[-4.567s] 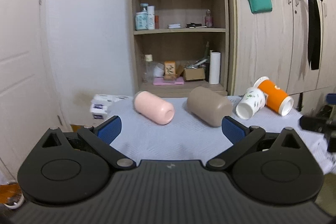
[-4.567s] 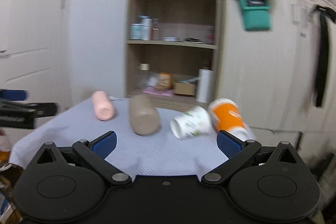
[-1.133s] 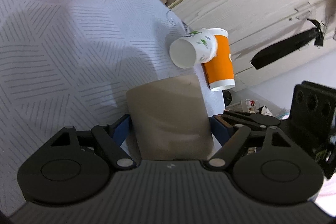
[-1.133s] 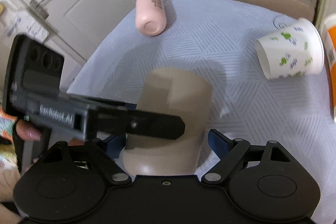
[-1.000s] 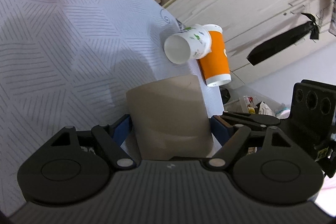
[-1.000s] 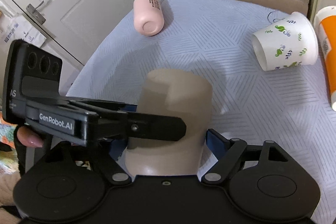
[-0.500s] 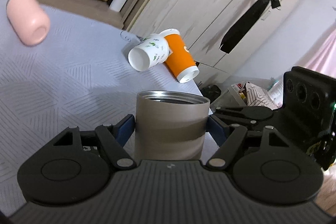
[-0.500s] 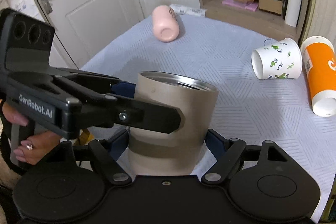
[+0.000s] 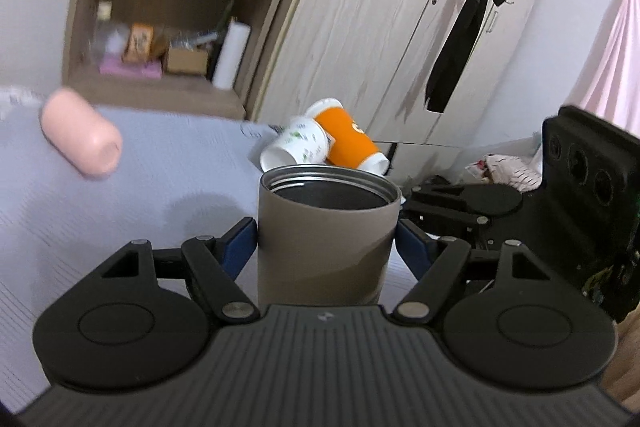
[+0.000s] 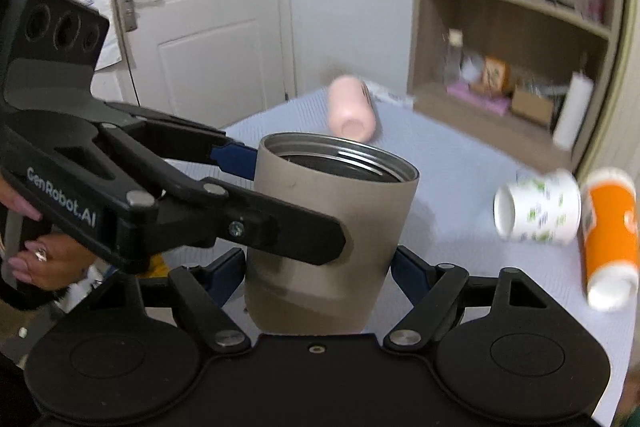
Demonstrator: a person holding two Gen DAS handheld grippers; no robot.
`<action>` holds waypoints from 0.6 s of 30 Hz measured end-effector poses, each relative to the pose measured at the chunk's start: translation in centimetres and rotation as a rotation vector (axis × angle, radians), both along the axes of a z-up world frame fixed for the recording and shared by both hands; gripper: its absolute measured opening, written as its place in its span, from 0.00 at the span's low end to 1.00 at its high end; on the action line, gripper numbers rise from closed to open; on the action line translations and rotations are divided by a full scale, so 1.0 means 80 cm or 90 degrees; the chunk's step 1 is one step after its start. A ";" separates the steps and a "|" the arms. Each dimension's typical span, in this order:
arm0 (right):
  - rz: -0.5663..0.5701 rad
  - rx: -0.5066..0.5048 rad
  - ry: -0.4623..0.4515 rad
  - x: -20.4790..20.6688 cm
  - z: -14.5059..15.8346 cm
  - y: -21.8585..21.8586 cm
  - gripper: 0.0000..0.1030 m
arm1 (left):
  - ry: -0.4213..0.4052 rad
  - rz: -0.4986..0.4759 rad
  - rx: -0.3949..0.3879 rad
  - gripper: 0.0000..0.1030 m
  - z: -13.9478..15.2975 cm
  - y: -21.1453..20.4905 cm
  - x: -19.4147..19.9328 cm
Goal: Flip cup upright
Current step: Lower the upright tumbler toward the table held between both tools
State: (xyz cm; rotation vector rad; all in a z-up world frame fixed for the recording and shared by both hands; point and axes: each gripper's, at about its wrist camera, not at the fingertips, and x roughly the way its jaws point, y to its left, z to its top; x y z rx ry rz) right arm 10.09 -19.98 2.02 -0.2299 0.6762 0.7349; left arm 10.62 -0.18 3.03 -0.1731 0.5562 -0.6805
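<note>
The taupe cup point(image 9: 326, 239), which lay on its side on the grey tablecloth point(image 9: 120, 195) seconds ago, now stands mouth-up. The left gripper point(image 9: 326, 243) is clamped on its sides. The right gripper point(image 10: 318, 269) brackets its lower body, but whether its pads press cannot be told. The pink cup point(image 9: 82, 137), floral paper cup point(image 9: 296, 145) and orange cup point(image 9: 352, 143) behind the taupe cup lie tipped as before. Only the right wrist view shows the left gripper's fingers point(image 10: 236, 157) pressing the taupe cup's wall and the person's left hand point(image 10: 44, 255); only the left view shows the black ribbon point(image 9: 460, 39).
</note>
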 end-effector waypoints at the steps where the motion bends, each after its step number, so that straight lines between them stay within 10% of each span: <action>1: 0.005 -0.002 -0.013 0.000 0.000 0.003 0.81 | -0.012 0.006 0.010 0.73 0.002 -0.001 -0.001; 18: -0.014 -0.057 -0.186 0.059 -0.024 0.023 0.81 | -0.096 0.020 0.076 0.73 -0.007 -0.011 0.070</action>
